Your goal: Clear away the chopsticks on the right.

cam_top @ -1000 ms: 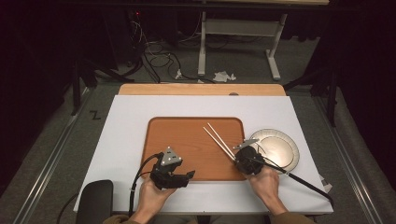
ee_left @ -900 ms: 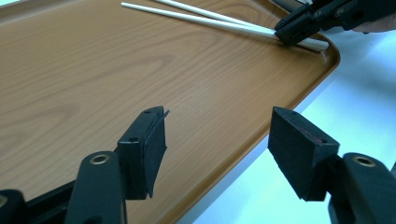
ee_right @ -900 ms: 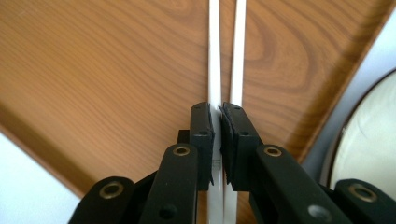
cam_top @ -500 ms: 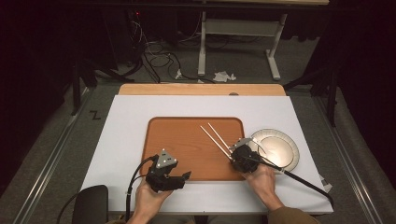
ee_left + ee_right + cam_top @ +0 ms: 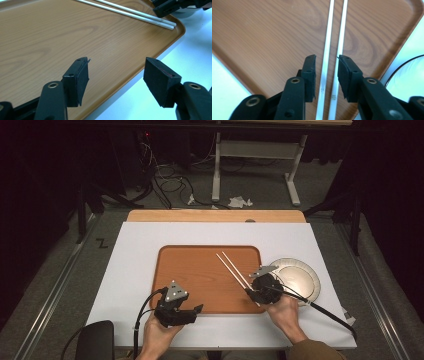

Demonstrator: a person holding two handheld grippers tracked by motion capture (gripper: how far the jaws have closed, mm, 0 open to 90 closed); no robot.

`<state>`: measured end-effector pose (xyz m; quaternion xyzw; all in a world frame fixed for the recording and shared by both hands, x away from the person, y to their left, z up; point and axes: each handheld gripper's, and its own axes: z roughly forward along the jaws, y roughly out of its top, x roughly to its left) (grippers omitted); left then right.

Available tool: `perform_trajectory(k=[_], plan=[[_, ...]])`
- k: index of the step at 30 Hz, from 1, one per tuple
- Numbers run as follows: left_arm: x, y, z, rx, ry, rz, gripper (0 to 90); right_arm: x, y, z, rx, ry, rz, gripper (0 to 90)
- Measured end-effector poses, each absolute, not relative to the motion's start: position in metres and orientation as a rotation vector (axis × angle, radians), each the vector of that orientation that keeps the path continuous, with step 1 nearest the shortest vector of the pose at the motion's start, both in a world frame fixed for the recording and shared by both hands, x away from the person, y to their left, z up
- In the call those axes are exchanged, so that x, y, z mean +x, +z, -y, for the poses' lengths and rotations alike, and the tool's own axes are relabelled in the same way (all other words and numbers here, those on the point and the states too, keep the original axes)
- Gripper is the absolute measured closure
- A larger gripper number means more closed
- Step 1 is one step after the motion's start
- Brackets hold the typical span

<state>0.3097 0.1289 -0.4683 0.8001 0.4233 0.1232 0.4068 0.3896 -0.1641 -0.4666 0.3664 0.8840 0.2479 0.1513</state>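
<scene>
On wood-grain tray [image 5: 262,37], thin white chopsticks [image 5: 329,50]

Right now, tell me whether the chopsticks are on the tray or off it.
On it. The chopsticks lie side by side on the wooden tray, near its right edge. The right tool straddles them; its jaws have just been opening.

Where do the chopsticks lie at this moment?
High view: the chopsticks lie side by side on the tray's right part, near the plate, their near ends between the right gripper's open fingers.
</scene>
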Motion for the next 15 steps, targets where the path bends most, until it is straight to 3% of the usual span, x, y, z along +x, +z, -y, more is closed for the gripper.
perform_trajectory(k=[15], plan=[[0.306, -0.466, -0.126, 2.01, 0.305, -1.049, 36.8, 0.366, -0.443, 0.192, 1.008, 0.869, -2.485, 62.6]])
